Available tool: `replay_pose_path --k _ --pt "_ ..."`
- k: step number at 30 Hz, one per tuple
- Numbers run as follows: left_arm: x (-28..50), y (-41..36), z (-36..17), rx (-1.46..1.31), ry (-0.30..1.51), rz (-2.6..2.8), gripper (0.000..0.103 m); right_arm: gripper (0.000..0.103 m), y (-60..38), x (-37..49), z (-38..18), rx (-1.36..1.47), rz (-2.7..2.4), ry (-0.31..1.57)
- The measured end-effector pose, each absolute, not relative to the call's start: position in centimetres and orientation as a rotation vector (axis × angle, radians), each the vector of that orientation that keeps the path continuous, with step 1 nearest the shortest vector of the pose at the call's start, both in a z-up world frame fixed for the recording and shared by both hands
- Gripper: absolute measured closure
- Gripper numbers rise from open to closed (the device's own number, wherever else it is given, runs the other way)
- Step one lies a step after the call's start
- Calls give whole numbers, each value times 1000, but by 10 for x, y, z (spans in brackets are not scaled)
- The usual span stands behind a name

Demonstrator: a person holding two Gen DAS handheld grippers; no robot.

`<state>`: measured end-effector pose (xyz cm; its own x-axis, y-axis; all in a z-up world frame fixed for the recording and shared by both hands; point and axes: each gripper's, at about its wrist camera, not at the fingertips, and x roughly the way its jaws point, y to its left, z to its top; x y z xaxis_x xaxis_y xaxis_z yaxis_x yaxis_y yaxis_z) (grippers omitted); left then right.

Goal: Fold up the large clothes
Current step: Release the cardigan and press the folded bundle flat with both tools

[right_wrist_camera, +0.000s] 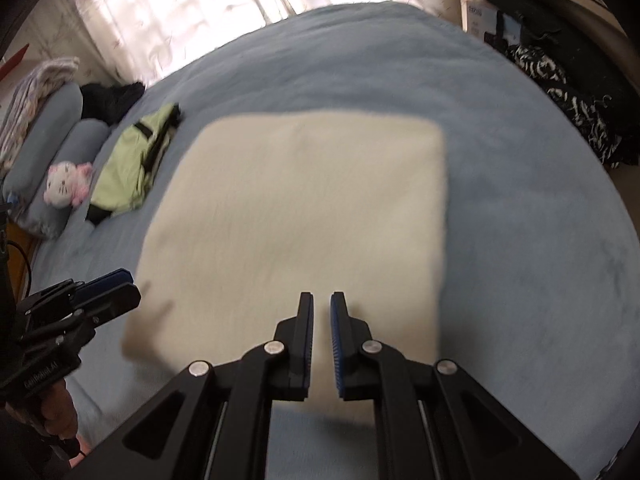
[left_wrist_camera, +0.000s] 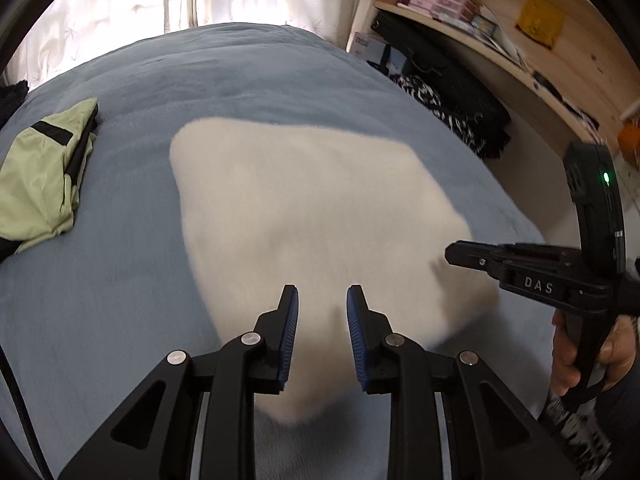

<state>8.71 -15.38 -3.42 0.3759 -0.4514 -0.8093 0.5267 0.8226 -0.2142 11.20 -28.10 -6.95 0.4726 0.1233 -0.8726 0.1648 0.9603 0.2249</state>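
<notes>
A cream fleece garment [left_wrist_camera: 304,216] lies folded into a flat rectangle on the grey-blue bed; it also shows in the right wrist view [right_wrist_camera: 304,216]. My left gripper [left_wrist_camera: 322,294] is open and empty, held above the garment's near edge. It shows in the right wrist view [right_wrist_camera: 116,290] at the garment's left near corner. My right gripper [right_wrist_camera: 321,300] hovers above the near edge with a narrow gap between its jaws and nothing in it. In the left wrist view it [left_wrist_camera: 454,252] is over the garment's right side.
A light green jacket [left_wrist_camera: 44,176] lies folded at the left of the bed [left_wrist_camera: 260,76]. Pillows [right_wrist_camera: 48,148] and a plush toy [right_wrist_camera: 66,184] lie at the far left. Dark clothes [right_wrist_camera: 568,92] and wooden shelves [left_wrist_camera: 500,28] stand on the right. Curtains [right_wrist_camera: 200,12] hang behind.
</notes>
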Motion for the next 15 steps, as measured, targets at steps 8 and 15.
replay_pose_path --k 8,15 --pt "59 -146 -66 144 987 -619 80 99 -303 78 -102 259 -72 1161" --pt "60 -147 -71 146 981 -606 80 98 -304 67 -99 248 -96 1164"
